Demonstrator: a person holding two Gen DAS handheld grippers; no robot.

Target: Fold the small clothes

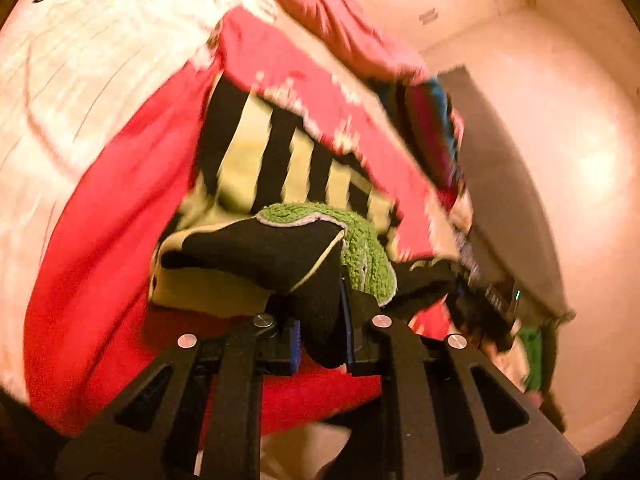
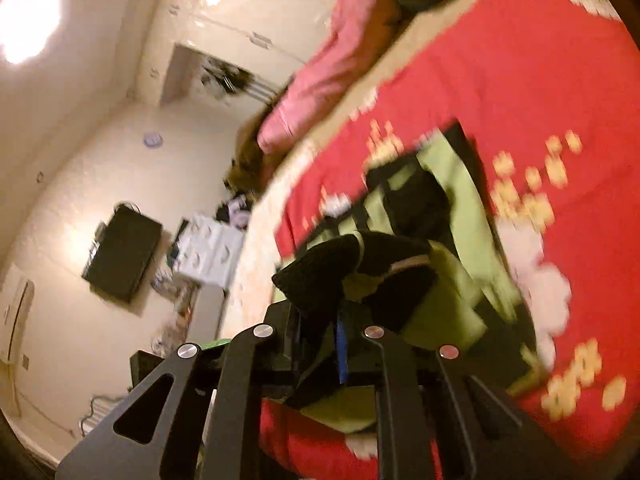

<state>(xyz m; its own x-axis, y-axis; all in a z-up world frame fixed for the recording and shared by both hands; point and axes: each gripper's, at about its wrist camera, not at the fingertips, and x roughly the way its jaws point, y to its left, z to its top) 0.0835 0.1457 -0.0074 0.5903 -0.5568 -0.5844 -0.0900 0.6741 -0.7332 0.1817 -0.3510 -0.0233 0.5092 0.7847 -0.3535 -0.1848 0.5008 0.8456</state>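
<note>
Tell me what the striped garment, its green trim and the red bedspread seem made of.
Striped garment: soft knit or fleece, matte, bunching in the left gripper. Green trim: looks crocheted yarn, loops visible. Red bedspread: smooth printed cloth; too blurred to say more.

- Warm, yellowish indoor light tints both views.
- In the right wrist view a ceiling lamp (image 2: 28, 20) blows out to white glare; a second glare patch sits to its right on glossy cupboard doors (image 2: 256, 12).
- Motion blur smears the red bedspread (image 2: 520, 80) away from the lamp.
- Fisheye bending and dark vignette ring every edge.
- The left wrist view is equally blurred, with wall glare at its right side.
</note>
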